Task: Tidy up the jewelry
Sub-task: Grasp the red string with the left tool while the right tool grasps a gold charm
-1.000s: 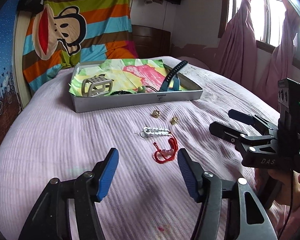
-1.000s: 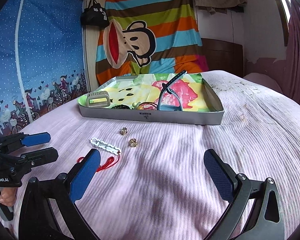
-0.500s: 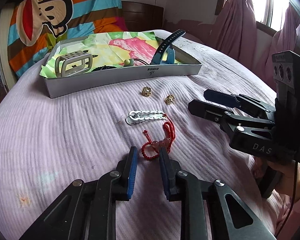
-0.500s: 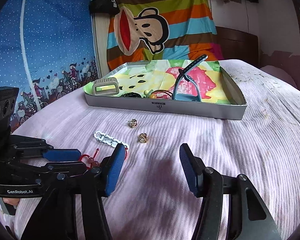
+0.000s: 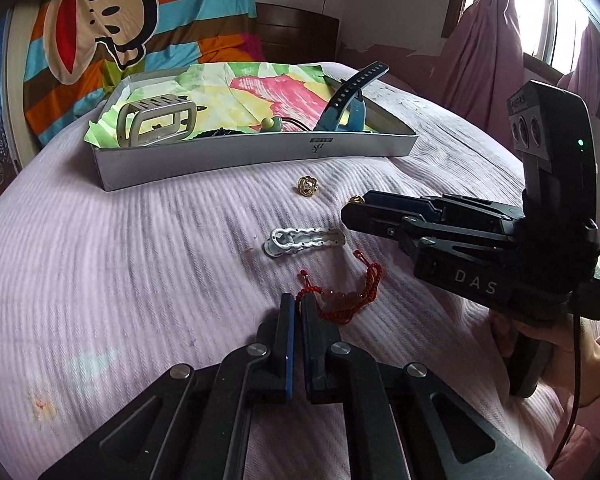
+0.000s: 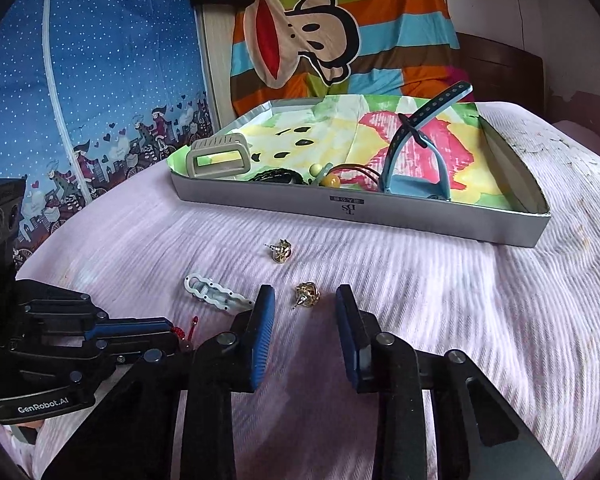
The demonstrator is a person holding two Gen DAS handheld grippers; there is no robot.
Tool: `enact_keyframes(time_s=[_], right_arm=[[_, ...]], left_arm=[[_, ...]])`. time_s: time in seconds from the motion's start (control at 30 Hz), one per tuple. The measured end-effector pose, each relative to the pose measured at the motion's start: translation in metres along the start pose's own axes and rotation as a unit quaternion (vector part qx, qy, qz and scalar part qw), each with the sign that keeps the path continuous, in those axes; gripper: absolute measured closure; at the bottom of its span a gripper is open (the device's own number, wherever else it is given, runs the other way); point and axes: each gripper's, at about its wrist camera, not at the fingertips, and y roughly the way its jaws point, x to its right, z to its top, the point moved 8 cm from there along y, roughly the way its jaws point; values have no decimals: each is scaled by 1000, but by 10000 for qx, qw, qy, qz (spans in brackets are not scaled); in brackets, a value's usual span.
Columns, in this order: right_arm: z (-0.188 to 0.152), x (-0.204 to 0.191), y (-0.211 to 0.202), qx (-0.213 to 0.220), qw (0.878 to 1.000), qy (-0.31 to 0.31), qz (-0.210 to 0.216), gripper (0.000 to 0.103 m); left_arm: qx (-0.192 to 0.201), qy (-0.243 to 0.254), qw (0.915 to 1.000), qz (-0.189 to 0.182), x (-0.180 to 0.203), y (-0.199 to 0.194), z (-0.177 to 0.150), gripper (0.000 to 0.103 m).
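A red cord bracelet (image 5: 346,298) with pink beads lies on the pink bedspread. My left gripper (image 5: 298,302) is shut on its near left end. A white hair clip (image 5: 304,239) lies just beyond, also in the right wrist view (image 6: 216,295). Two gold earrings lie on the bed: one (image 6: 307,295) sits between the open fingers of my right gripper (image 6: 305,300), the other (image 6: 281,251) lies farther toward the tray. The grey tray (image 6: 360,210) holds a blue watch strap (image 6: 416,152), a grey buckle (image 6: 220,156) and dark cords.
The right gripper body (image 5: 480,248) lies low at the right of the left wrist view. A striped monkey blanket (image 6: 324,36) hangs behind the tray. Pink curtains (image 5: 484,44) hang by the window at right. A blue patterned wall (image 6: 80,80) stands left.
My left gripper moved forward and closed onto the red bracelet's end. My right gripper moved forward and narrowed, so that the near gold earring is between its fingers.
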Motion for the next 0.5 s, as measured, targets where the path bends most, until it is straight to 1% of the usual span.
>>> enact_keyframes(time_s=[0.1,0.17,0.5], right_arm=[[-1,-1,1,-22,10000,-1,5,90],[-2,-2,1,8,10000,14,2,93],[-1,1,-8,210,9998,24,-5,93]], left_arm=[[51,-25,10000,0,-1,-1,1,100],[103,-41,9999,14,-2,-2,2,100],[344,-39,9994,65,-3,-11,5,100]])
